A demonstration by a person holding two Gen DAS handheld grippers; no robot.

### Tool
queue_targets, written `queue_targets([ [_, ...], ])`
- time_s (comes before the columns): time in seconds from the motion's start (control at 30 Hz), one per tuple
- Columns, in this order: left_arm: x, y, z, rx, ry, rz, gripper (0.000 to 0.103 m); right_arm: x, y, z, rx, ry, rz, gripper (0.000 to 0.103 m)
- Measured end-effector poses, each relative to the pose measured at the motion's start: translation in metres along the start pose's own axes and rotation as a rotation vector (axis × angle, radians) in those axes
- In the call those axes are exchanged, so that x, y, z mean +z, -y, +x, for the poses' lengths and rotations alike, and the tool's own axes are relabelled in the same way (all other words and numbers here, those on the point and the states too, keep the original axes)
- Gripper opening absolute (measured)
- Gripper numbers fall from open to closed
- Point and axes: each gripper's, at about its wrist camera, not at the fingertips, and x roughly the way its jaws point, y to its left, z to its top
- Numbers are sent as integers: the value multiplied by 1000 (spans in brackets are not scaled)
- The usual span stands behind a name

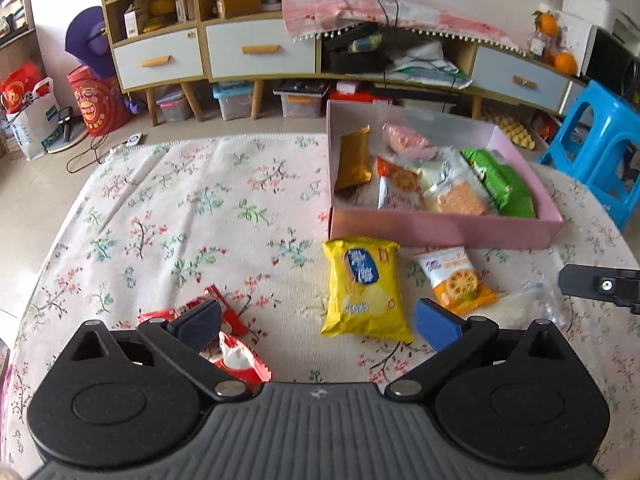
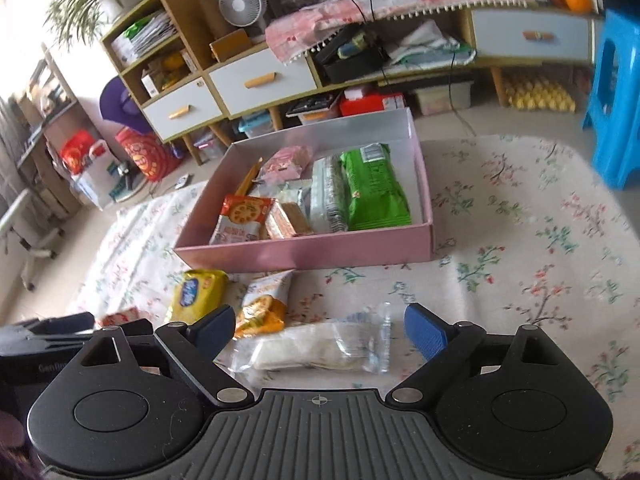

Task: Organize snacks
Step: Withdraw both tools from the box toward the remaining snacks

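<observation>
A pink box (image 1: 440, 228) (image 2: 304, 250) on the flowered tablecloth holds several snack packs, among them a green one (image 1: 500, 184) (image 2: 374, 188). In front of it lie a yellow pack (image 1: 364, 288) (image 2: 198, 292), an orange-and-white cracker pack (image 1: 456, 280) (image 2: 262, 304), a clear pack of white wafers (image 2: 320, 346) (image 1: 524, 308) and red packs (image 1: 236, 356). My left gripper (image 1: 320, 326) is open, its left finger over the red packs. My right gripper (image 2: 320, 334) is open with the clear pack between its fingers, not gripped.
A flowered cloth (image 1: 180, 220) covers the table. Behind it stands a long cabinet with drawers (image 1: 260, 48), storage bins under it, and a blue plastic stool (image 1: 600, 140) at the right. The right gripper's body (image 1: 600, 286) shows at the left wrist view's right edge.
</observation>
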Motion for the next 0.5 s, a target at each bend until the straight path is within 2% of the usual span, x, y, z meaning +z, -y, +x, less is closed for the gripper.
queue_targets([
  [0.13,-3,-2,9,-41,-14,-12,102,-9,-2,3,-49,6,-83,93],
  [0.27,-12,-3,16,-132,58,-16,103,-19,-2,13,-91,-9,-168,94],
  [0.4,-17,3,29,-121,71,46,102,-28,2,25,-108,-32,-255,94],
  [0.5,-17,5,36,-119,53,34,102,-33,1,32,-119,-47,-330,94],
])
